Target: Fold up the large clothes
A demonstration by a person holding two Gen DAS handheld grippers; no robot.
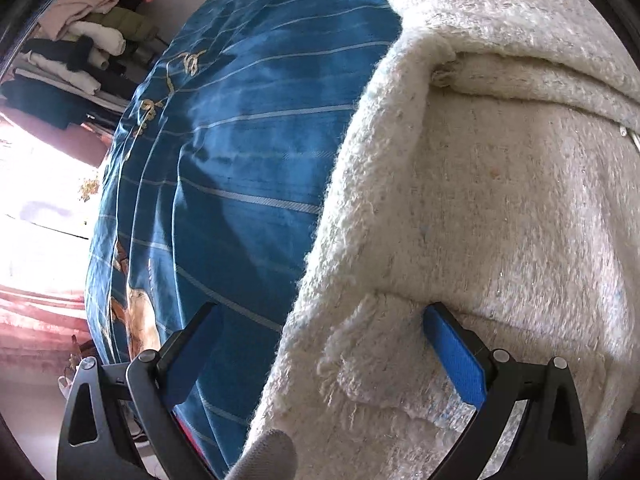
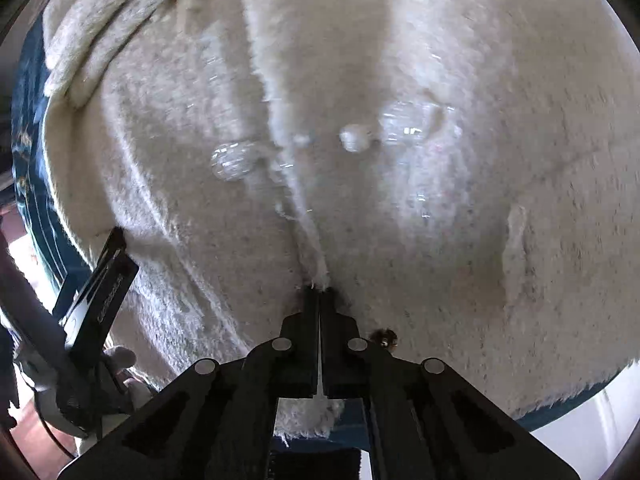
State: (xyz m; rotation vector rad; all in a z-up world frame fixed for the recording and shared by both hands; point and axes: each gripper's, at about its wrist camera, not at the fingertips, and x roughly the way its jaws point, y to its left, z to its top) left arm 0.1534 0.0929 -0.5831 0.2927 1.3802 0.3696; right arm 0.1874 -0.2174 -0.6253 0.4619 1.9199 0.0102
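A: Left wrist view: the left gripper (image 1: 320,344) points steeply down with its jaws spread wide. One blue pad (image 1: 454,360) rests on a cream fleece garment (image 1: 480,200); the other finger (image 1: 192,352) hangs over a blue striped bedspread (image 1: 240,160). The garment's fuzzy edge passes between them, unpinched.

B: And the right one?

A: Right wrist view: the right gripper (image 2: 319,292) also tilts steeply down, clenched on a thin ridge of the fleece, which rises from its tips. The left gripper (image 2: 104,276) shows at the garment's left border.

B: Where does the garment lie?

A: Spread flat on the bedspread, filling most of both views.

B: What is unclear?

A: The right view is blurred. Shiny clear buttons (image 2: 234,160) near the front seam are smeared. The garment runs out of frame, so its whole shape is cut off. A clothes pile (image 1: 80,40) sits far left, small and distorted.

B: Which way does it run?

A: Its seam runs straight away from the right gripper, up the picture; the long axis appears to follow it.
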